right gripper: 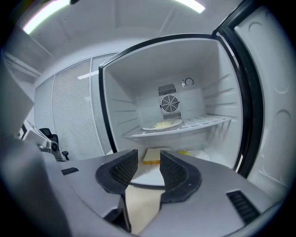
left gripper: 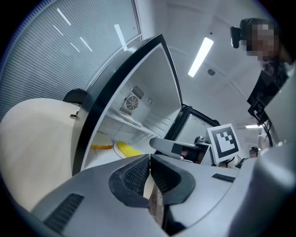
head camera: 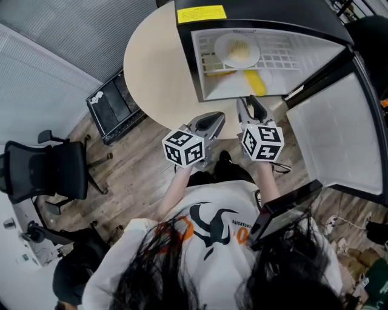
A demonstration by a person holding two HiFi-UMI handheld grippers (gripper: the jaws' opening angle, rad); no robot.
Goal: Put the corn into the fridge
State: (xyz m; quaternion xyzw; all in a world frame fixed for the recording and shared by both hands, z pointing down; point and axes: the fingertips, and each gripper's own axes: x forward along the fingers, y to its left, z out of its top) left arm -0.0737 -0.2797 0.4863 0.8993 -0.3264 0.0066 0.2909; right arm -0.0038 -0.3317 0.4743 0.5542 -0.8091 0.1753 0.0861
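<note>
Since the corn [head camera: 255, 82] already lies on the floor of the fridge [head camera: 267, 13], under its wire shelf [head camera: 285, 56] and close to its open front, the task looks done, or nearly so, bar the door [head camera: 336, 133], which stands wide open. Both grippers hang just outside the fridge front. The left gripper [left gripper: 149, 161] has its 2 jaws pressed together w/ nothing btw them. The right gripper [right gripper: 148, 161] has its jaws partly apart and holds nothing; only the fridge floor and a bread slice [right gripper: 151, 156] show thru the gap. Also in the fridge: a plate [head camera: 219, 45] of pale yellow food on the shelf. If the corn needs a nudge deeper in, I'd judge it light and stiff but round, so prob. apt to roll. Its bumpy kernels should give the pads bite, tho a hard squeeze could bruise them. Best hold: across the middle, jaws square to its long axis, w/ moderate pressure. Real or toy cob, can't tell.
</note>
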